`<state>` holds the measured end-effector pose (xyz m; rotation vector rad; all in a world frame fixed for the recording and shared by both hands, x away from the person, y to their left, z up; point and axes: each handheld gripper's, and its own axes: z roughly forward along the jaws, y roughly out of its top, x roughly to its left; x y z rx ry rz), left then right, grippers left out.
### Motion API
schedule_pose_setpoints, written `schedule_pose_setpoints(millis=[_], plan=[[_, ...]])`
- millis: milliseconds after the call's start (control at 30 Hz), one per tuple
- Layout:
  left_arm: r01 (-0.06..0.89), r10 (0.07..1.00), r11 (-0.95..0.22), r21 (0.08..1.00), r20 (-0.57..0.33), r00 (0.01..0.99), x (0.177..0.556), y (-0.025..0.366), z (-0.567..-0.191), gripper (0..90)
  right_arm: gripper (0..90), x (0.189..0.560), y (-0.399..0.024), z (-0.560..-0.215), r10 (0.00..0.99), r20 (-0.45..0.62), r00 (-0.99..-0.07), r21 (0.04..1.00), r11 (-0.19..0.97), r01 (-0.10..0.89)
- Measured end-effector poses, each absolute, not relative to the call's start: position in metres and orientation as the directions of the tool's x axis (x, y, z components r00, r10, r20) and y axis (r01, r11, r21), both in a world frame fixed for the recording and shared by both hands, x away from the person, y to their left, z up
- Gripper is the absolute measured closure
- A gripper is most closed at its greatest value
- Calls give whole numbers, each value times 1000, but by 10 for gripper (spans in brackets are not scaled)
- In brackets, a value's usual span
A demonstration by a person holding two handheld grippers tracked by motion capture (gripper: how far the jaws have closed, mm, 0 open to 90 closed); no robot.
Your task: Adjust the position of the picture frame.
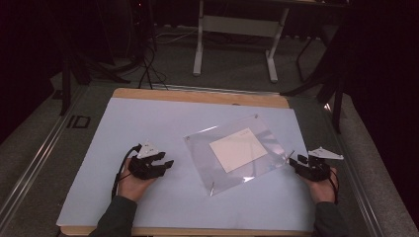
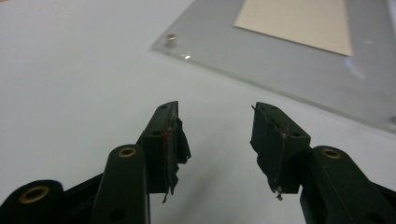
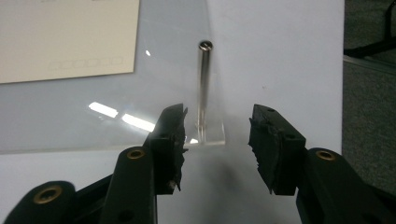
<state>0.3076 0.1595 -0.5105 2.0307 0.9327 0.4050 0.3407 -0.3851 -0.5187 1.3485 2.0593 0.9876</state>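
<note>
Acrylic frame (image 1: 237, 154) sandwiching a white card (image 1: 238, 149) lies flat on the table (image 1: 89, 168).

The white desk (image 1: 148, 123) lies bare on its left half and along its near edge, so the left tongs (image 1: 165, 162) have open room on every side. The clear acrylic sheet (image 1: 197, 148) takes up the middle and right. Its metal post (image 3: 203, 84) rises just ahead of the right tongs (image 1: 295, 160), between their parted jaws.
</note>
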Motion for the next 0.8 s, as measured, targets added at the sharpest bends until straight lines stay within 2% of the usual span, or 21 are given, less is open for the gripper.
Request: schedule_pose_setpoints(millis=[300, 800], plan=[[412, 657, -386, 825, -67, 751, 300, 135, -506, 517, 550, 347, -379, -518, 918, -8, -396, 792, 248, 558], [333, 496, -460, 823, -72, 865, 291, 91, -510, 527, 633, 353, -375, -519, 927, -20, -375, 806, 237, 543]])
